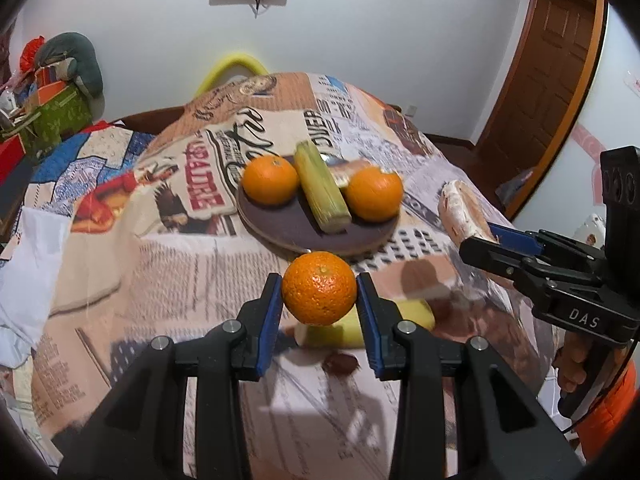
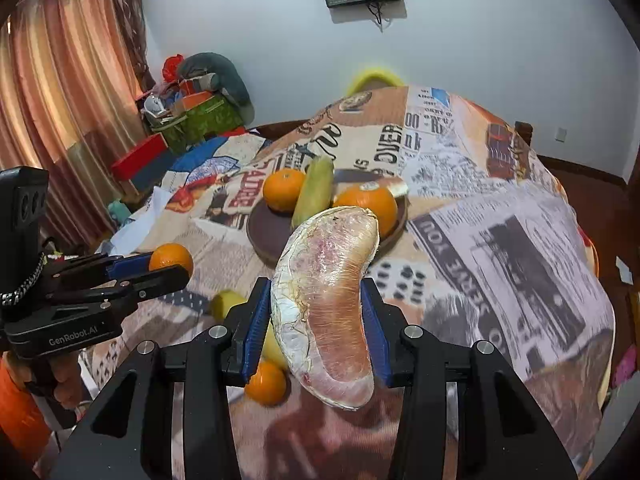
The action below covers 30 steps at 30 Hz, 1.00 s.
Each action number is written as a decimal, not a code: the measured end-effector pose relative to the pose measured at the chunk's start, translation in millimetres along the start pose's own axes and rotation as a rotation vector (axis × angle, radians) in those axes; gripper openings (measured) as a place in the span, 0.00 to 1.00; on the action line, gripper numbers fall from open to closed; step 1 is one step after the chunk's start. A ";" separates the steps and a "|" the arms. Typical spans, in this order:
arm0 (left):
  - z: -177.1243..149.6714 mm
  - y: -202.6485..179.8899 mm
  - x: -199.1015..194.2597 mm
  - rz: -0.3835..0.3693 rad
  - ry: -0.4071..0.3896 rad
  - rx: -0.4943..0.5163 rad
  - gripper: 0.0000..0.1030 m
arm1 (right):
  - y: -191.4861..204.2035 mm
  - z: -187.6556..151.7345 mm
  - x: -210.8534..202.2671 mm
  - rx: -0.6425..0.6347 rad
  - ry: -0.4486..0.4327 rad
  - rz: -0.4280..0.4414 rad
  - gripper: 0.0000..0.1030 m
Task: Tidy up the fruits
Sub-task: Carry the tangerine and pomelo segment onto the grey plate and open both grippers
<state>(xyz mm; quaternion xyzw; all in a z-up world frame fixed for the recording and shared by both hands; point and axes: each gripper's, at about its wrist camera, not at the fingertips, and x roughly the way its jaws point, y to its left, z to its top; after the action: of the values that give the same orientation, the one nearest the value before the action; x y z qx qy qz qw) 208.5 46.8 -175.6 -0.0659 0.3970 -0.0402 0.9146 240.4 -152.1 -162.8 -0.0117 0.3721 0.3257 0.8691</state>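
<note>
Your left gripper [image 1: 320, 292] carries one orange [image 1: 319, 288] above the table [image 1: 168, 272], just before the plate [image 1: 304, 228]. On the plate: two oranges, a sugarcane piece [image 1: 322, 186] between them. Your right gripper [image 2: 316, 312] carries the pomelo segment [image 2: 326, 304], right of the plate. Beneath it on the table: a banana [image 2: 228, 302] and another orange [image 2: 266, 383].

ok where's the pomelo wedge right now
The pomelo wedge is clamped in the right hand-held gripper, held above the table in front of the brown plate; the left wrist view shows it at the right.
</note>
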 end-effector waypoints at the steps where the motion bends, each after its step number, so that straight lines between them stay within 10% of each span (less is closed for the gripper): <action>1: 3.1 2.3 1.4 0.001 -0.005 -0.001 0.36 | 0.1 2.6 2.2 -0.002 -0.001 0.001 0.39; 30: 65.6 40.6 101.3 0.008 0.022 -0.003 0.36 | -6.3 74.6 91.8 -0.036 0.020 0.016 0.39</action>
<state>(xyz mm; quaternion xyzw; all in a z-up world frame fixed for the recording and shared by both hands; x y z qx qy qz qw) 326.4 80.1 -210.4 -0.0654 0.4075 -0.0367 0.9101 338.6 -86.3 -170.3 -0.0278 0.3750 0.3391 0.8623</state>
